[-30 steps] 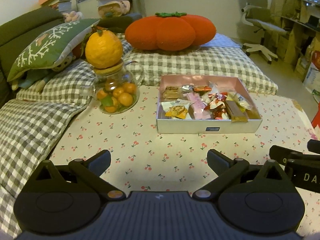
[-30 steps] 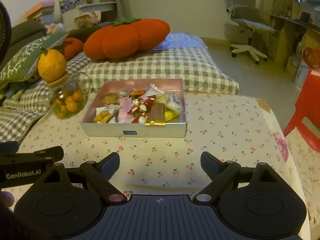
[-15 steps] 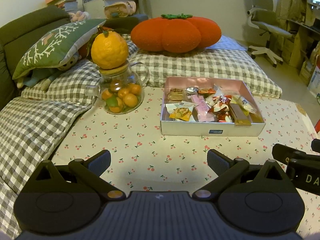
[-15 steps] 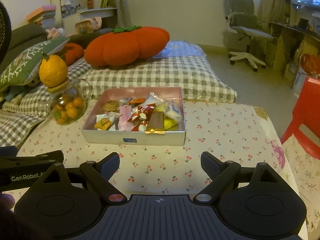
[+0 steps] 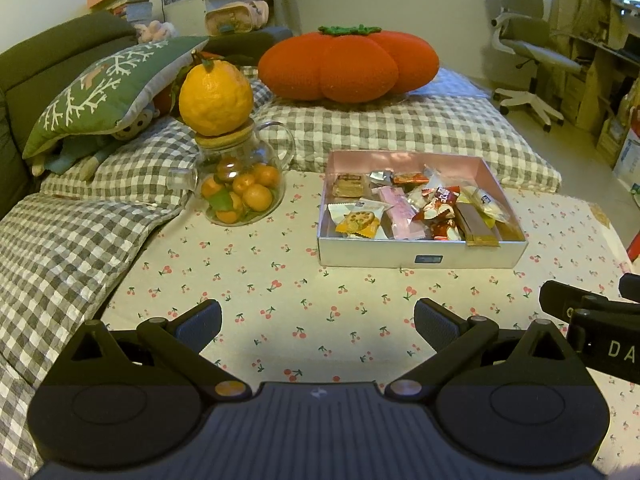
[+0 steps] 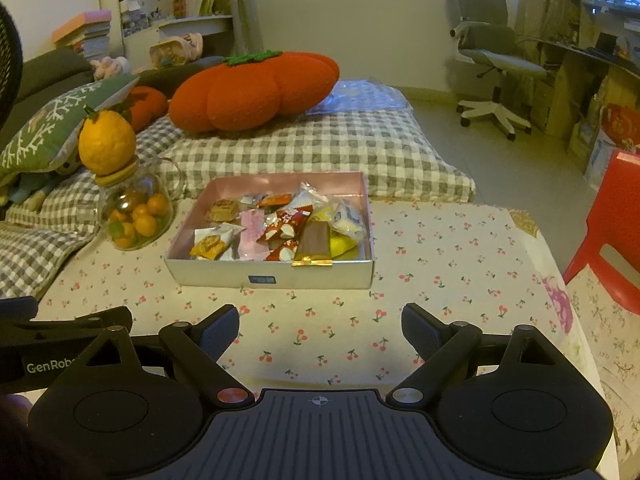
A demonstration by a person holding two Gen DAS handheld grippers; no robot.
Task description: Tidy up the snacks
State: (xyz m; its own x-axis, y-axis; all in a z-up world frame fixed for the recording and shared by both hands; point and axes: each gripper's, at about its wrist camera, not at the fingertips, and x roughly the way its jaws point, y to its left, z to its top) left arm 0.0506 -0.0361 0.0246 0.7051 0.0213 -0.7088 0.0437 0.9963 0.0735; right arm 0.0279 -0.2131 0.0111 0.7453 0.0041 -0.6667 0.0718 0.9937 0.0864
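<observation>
A shallow pink-lined box [image 5: 420, 254] [image 6: 272, 276] sits on the cherry-print tablecloth and holds several wrapped snacks [image 5: 416, 210] [image 6: 280, 228], among them a brown bar, a pink packet and a yellow cookie pack. My left gripper [image 5: 318, 318] hovers open over bare cloth, short of the box and slightly to its left. In the right wrist view my right gripper [image 6: 320, 322] stands open too, nothing between its fingers, just in front of the box. Each gripper's side edges into the other's view.
A glass teapot [image 5: 240, 184] [image 6: 134, 216] of small oranges, with a big citrus on its lid, stands left of the box. Checked cushions [image 5: 60, 248] and an orange pumpkin pillow [image 5: 348, 66] ring the table. A red stool [image 6: 612, 232] is at right.
Both views have tilted upward a little, so the box and teapot sit lower in frame. Both grippers stay open and empty over the cloth.
</observation>
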